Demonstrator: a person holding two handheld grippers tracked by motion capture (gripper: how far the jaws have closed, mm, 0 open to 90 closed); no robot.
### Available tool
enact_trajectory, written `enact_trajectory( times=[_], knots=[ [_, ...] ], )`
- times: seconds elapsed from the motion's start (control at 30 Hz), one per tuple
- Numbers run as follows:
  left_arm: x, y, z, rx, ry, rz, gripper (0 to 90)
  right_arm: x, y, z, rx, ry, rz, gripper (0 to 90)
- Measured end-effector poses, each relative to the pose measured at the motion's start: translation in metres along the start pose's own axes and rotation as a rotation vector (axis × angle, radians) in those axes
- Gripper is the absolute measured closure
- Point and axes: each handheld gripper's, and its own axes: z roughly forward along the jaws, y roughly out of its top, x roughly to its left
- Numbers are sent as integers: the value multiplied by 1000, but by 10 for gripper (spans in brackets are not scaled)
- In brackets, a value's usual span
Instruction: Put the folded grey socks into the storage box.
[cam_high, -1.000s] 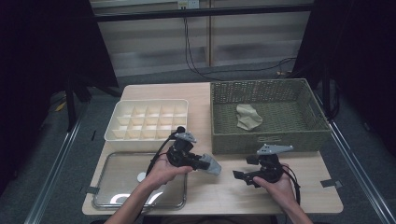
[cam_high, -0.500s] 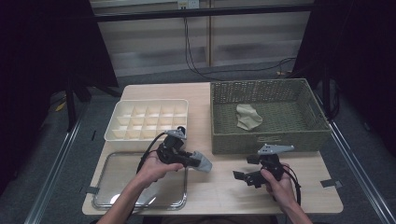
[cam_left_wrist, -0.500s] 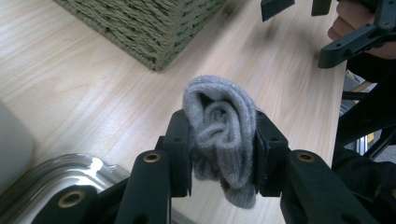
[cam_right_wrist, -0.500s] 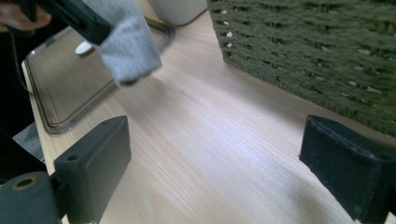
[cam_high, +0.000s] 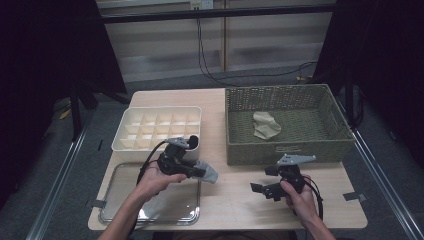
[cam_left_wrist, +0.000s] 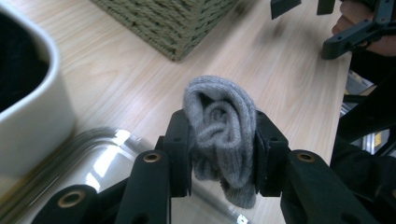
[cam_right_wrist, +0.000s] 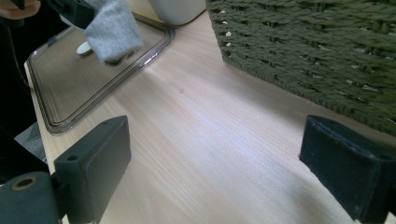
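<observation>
A rolled grey sock (cam_left_wrist: 220, 122) is pinched between the jaws of my left gripper (cam_high: 200, 172), which is shut on it and held just above the right edge of the metal tray (cam_high: 125, 210). The sock (cam_high: 209, 174) sticks out to the right over the table; it hangs at the top left in the right gripper view (cam_right_wrist: 112, 29). My right gripper (cam_high: 262, 189) hovers low over the bare wood in front of the green wicker basket (cam_high: 330, 145), jaws wide open with nothing between them. A beige cloth (cam_high: 265, 125) lies inside the basket.
A white divided organiser box (cam_high: 125, 142) stands behind the tray at the left. The wicker basket's wall (cam_right_wrist: 317, 51) is close to the right gripper. Bare tabletop (cam_high: 235, 205) lies between the two hands. Table edges run near both forearms.
My left gripper with the sock has drawn back to the left, from the table middle toward the tray's right edge. The right gripper has hardly moved.
</observation>
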Motion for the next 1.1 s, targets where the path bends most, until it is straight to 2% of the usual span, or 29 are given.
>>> enact_trajectory(
  times=[0.1,0.27,0.3,0.33,0.4,0.47,0.5,0.53,0.57,0.63,0.7,0.73,0.77,0.87,1.1],
  knots=[
    [3,-1,-8,19,17,6,644,1,0,0,-1,-2,-10,87],
    [7,-1,-21,18,30,-9,644,2,0,0,-3,-1,-20,87],
    [9,-1,-22,6,17,-12,644,2,0,0,-3,1,-21,87],
    [10,0,-25,22,33,-6,645,2,0,0,-3,1,-23,87],
    [13,0,-28,8,31,-20,644,2,0,0,-2,1,-23,87],
    [14,2,-31,22,47,-21,645,2,0,-1,1,1,-19,87],
    [15,3,-33,19,38,-19,644,2,0,0,-4,1,-23,87],
    [14,5,-35,33,64,-14,644,2,0,-1,-4,3,-21,87],
    [15,5,-37,17,49,-18,644,2,0,-1,-5,2,-21,87],
    [15,8,-42,29,53,-8,644,2,0,0,-3,2,-20,87],
    [15,11,-47,38,78,-4,645,3,0,-1,3,3,-18,87],
    [16,11,-48,27,75,-10,645,3,0,-1,3,4,-20,87],
    [18,13,-51,37,83,-5,644,3,-1,-1,3,6,-21,87],
    [23,14,-58,31,89,-20,645,3,-1,-1,1,6,-21,87],
    [36,15,-71,33,134,-47,644,2,0,1,6,6,-21,87]
  ],
)
